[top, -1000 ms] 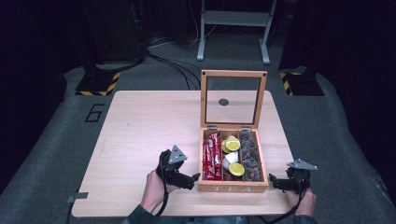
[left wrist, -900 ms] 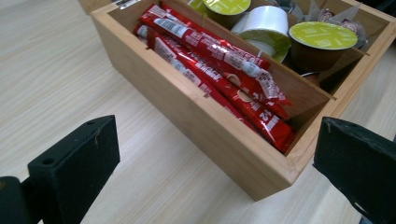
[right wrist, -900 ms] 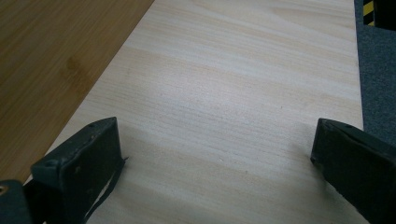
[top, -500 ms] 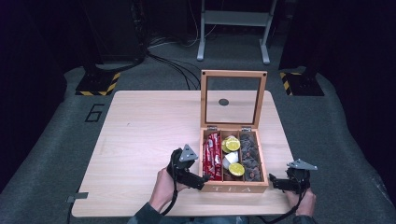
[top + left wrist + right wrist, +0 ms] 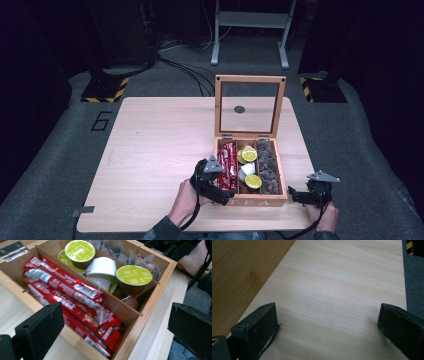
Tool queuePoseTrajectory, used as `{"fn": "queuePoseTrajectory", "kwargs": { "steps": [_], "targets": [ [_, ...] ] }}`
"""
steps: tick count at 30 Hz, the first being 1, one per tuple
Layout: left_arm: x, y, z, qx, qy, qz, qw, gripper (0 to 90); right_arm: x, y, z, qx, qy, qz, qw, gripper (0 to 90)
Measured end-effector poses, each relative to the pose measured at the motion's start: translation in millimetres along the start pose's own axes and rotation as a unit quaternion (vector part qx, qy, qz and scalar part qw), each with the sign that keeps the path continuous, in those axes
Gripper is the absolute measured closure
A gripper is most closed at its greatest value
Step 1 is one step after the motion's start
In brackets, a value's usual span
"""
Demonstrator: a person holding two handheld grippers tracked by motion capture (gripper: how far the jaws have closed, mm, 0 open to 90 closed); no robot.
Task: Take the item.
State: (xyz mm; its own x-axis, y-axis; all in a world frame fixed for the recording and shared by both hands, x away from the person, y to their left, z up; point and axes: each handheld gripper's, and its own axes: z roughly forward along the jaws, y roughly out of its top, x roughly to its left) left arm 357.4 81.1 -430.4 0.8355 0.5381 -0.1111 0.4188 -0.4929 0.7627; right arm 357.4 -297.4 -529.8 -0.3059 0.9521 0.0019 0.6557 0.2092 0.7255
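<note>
left gripper (image 5: 223,196): held at the near-left corner of the tea box (image 5: 260,203), jaws spread wide, nothing gripped. In the left gripper view the jaws are seen straddling the box's near corner, aimed into the left compartment.
right gripper (image 5: 295,195): parked on the table (image 5: 150,150) just right of the box, jaws wide apart, nothing between them; bare tabletop and the box's side wall (image 5: 242,272) are seen past them.
red sachets (image 5: 75,305): target, judged from the left gripper's aim. Stacked lengthwise in the left compartment, ends lying near the front wall.
step in hand: approach for picking one sachet is judged to be under way; no contact made yet.
how to do it well: top sachet (image 5: 65,285) should be singled out, as it lies loose across the pile. Jaws should be lowered across its narrow width, not along its length. One jaw is to be kept clear of the wooden divider (image 5: 105,296) and of the front wall. Closure is best made gently; foil is likely slippery and crushable.
risk: two sachets may be pinched together; a straight lift is advised.
middle compartment: green-lidded capsules (image 5: 133,277) and a white capsule (image 5: 101,266), to be left undisturbed.
far compartment: dark tea pyramids (image 5: 267,167).
lid (image 5: 249,106): stood upright at the back, glass pane, clear of the work.
</note>
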Motion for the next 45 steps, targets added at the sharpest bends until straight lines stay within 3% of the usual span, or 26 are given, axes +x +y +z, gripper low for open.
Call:
{"fn": "queuePoseTrajectory", "kwargs": {
  "steps": [15,22,33,45],
  "targets": [
    [-17.1,16.1,26.3,0.015,-0.045,0.015,0.9987,1.6,0.2,-0.1,0.0,-0.002,-0.001,-0.003,1.0,3.2],
    [-18.7,21.3,36.2,0.023,-0.057,0.021,0.9979,3.5,-0.4,-0.2,-0.2,-0.002,0.001,-0.008,1.0,3.6],
    [-20.6,30.8,51.1,0.03,-0.075,0.022,0.9965,8.2,-0.5,-0.2,-0.2,-0.003,0.001,-0.009,1.0,3.7],
    [-20.7,33.9,64.4,0.046,-0.074,0.023,0.9959,14.8,-0.3,-0.3,-0.3,-0.003,0.001,-0.01,0.9999,4.1]
  ]
}}
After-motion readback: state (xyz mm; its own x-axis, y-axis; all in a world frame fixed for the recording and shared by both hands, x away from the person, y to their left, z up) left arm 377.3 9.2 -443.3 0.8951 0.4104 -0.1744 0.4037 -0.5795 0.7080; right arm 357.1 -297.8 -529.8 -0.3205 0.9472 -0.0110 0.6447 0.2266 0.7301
